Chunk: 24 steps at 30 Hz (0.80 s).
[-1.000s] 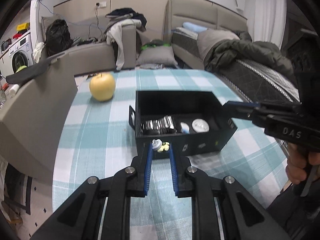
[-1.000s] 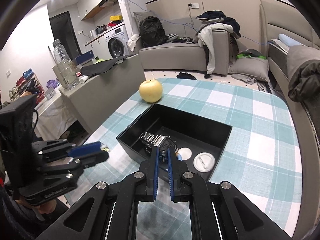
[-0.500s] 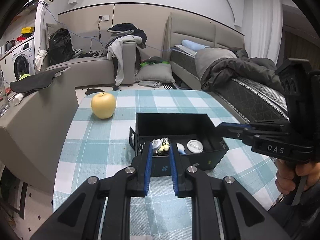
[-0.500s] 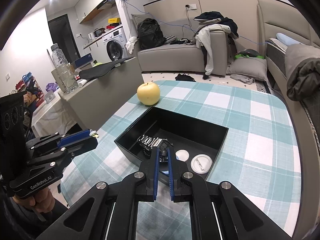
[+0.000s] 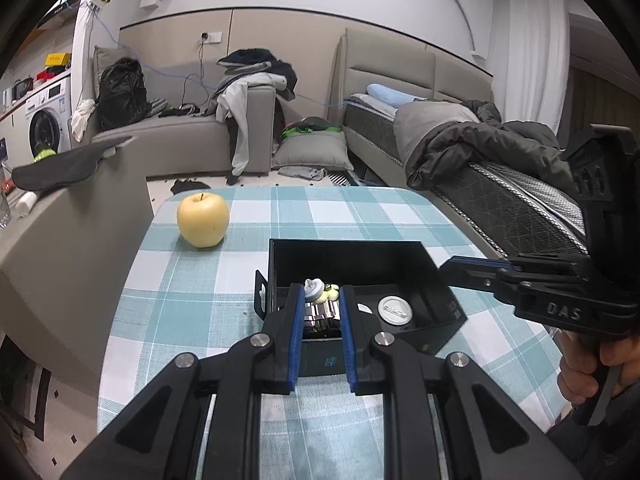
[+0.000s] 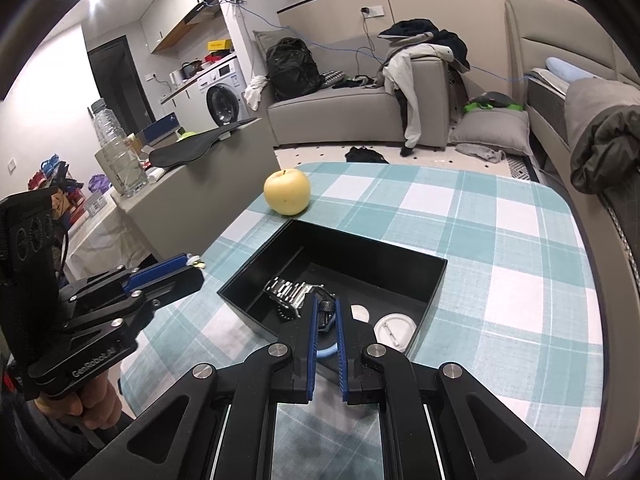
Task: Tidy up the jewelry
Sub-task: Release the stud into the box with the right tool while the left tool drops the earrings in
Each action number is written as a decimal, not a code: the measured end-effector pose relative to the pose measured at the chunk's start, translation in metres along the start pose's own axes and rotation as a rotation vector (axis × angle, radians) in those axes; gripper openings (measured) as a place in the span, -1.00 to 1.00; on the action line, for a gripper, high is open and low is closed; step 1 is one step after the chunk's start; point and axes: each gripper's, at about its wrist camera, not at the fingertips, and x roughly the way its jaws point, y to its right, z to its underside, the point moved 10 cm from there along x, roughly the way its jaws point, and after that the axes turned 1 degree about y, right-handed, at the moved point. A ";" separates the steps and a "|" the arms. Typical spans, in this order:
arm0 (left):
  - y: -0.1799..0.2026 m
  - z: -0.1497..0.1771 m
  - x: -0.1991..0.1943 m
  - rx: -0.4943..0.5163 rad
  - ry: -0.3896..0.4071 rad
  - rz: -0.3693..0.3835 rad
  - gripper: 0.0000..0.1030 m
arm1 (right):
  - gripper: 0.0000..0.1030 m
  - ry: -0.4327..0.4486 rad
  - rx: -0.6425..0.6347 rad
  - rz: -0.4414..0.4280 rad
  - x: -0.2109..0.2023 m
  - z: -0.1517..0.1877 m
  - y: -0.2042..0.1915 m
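**A:** Your left gripper (image 5: 320, 292) is clenched on a small charm (image 5: 316, 291), a white-and-yellow trinket pinched right at the tips. Why carry it so high?

**B:** You're holding it above the near wall of the box (image 5: 444, 280), probably so it clears the rim before you let it drop inside. A tip-only pinch suits something this small; a deeper grip would hide it and make the release clumsy.

**A:** And your right gripper (image 6: 327, 308)?

**B:** Its jaws stand nearly together with nothing visibly between them. The right view shows it hovering over the box's near edge, above the watch (image 6: 290, 294); whether it touches anything there, I cannot tell. I'd guess you're keeping it close to steady the box or tidy what's inside.

**A:** What's already in the box?

**B:** The metal-band watch lies toward the left side, and a white round badge (image 6: 394, 330) sits by the right wall, with another pale disc (image 6: 360, 314) between them, partly hidden by your gripper. That grouping suggests you're collecting everything in the one box, so the charm looks like a late item.

**A:** The apple (image 5: 203, 220)?

**B:** It sits on the table (image 5: 168, 312), apart from the box's far left corner, and seems irrelevant. Lower the charm well inside before opening, since a light thing may bounce.
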 end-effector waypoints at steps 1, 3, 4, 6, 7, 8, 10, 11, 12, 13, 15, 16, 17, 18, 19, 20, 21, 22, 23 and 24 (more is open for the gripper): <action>-0.001 0.000 0.004 -0.008 -0.005 0.000 -0.76 | -0.85 -0.002 0.000 0.001 0.001 0.000 0.000; -0.001 0.000 0.010 -0.016 -0.016 0.000 -0.76 | -0.85 -0.010 0.001 0.005 0.006 0.000 0.001; -0.001 0.001 0.013 -0.014 -0.019 -0.002 -0.76 | -0.85 -0.012 0.000 0.006 0.007 0.000 0.002; 0.001 0.001 0.017 -0.007 -0.027 -0.009 -0.76 | -0.85 -0.024 0.002 0.019 0.013 0.002 0.005; 0.002 0.002 0.019 -0.007 -0.035 -0.004 -0.76 | -0.85 -0.028 0.005 0.022 0.015 0.003 0.006; 0.002 0.004 0.019 -0.010 -0.039 -0.005 -0.76 | -0.85 -0.034 0.009 0.030 0.019 0.004 0.009; 0.004 0.006 0.021 -0.014 -0.049 -0.002 -0.76 | -0.85 -0.043 0.015 0.043 0.023 0.006 0.013; 0.004 0.005 0.022 -0.013 -0.050 -0.004 -0.76 | -0.85 -0.052 0.022 0.046 0.027 0.008 0.015; 0.006 0.006 0.023 -0.006 -0.056 -0.007 -0.76 | -0.85 -0.058 0.026 0.049 0.029 0.009 0.017; 0.007 0.006 0.023 0.000 -0.059 -0.010 -0.76 | -0.85 -0.065 0.029 0.052 0.030 0.011 0.018; 0.009 0.006 0.025 0.006 -0.061 -0.012 -0.76 | -0.85 -0.079 0.032 0.056 0.033 0.015 0.019; 0.010 0.006 0.025 0.006 -0.064 -0.011 -0.76 | -0.85 -0.082 0.029 0.055 0.033 0.016 0.018; 0.010 0.007 0.026 0.007 -0.069 -0.015 -0.76 | -0.85 -0.083 0.027 0.055 0.033 0.015 0.018; 0.010 0.008 0.027 0.006 -0.072 -0.019 -0.76 | -0.85 -0.083 0.023 0.059 0.034 0.016 0.017; 0.009 0.008 0.028 0.004 -0.076 -0.020 -0.76 | -0.85 -0.085 0.022 0.060 0.034 0.016 0.017; 0.009 0.009 0.030 0.001 -0.081 -0.020 -0.76 | -0.85 -0.089 0.023 0.061 0.035 0.016 0.017; 0.009 0.010 0.031 -0.003 -0.087 -0.022 -0.76 | -0.85 -0.092 0.024 0.063 0.035 0.017 0.018; 0.008 0.012 0.031 -0.005 -0.091 -0.023 -0.76 | -0.83 -0.094 0.024 0.064 0.036 0.018 0.018; 0.007 0.013 0.032 -0.006 -0.094 -0.026 -0.76 | -0.80 -0.098 0.023 0.064 0.036 0.019 0.018; 0.007 0.013 0.033 -0.006 -0.095 -0.029 -0.76 | -0.80 -0.099 0.023 0.063 0.036 0.019 0.018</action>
